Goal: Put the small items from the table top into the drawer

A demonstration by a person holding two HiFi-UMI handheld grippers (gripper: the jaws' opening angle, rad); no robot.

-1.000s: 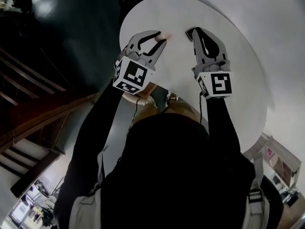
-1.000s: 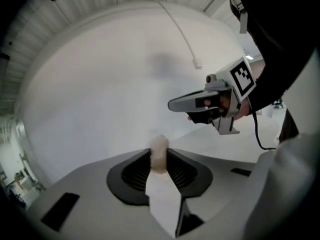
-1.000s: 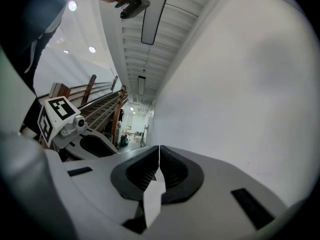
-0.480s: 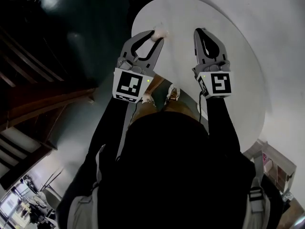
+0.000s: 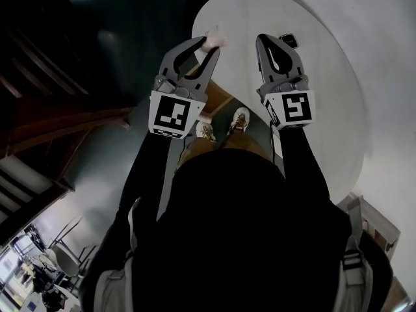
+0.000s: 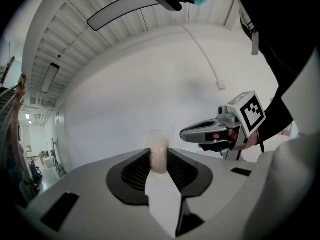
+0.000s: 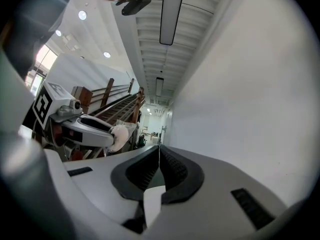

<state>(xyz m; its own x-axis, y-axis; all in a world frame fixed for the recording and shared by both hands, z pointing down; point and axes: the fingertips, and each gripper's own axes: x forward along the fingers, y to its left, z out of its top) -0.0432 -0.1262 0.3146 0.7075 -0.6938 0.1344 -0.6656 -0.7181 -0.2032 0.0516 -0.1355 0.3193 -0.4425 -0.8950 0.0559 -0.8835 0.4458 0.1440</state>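
Note:
In the head view my left gripper (image 5: 211,44) is shut on a small pale, pinkish item in clear wrap (image 5: 214,41) and holds it over the left edge of the round white table (image 5: 325,103). The left gripper view shows the wrapped item (image 6: 159,154) pinched between the left gripper's (image 6: 159,159) ribbed pads. My right gripper (image 5: 263,42) hovers over the table a hand's width to the right, its jaws shut on nothing (image 7: 159,159). A small dark flat item (image 5: 289,41) lies on the table just beyond it.
A brown wooden part (image 5: 218,99) shows under the table's near edge, between my arms; I cannot tell whether it is the drawer. The person's shoes (image 5: 239,119) stand on the dark floor below. A wooden staircase (image 5: 39,129) rises at the left.
The left gripper has carried the wrapped item from the table top toward the table's left edge. The right gripper has drawn back from the dark item, which now shows beyond it.

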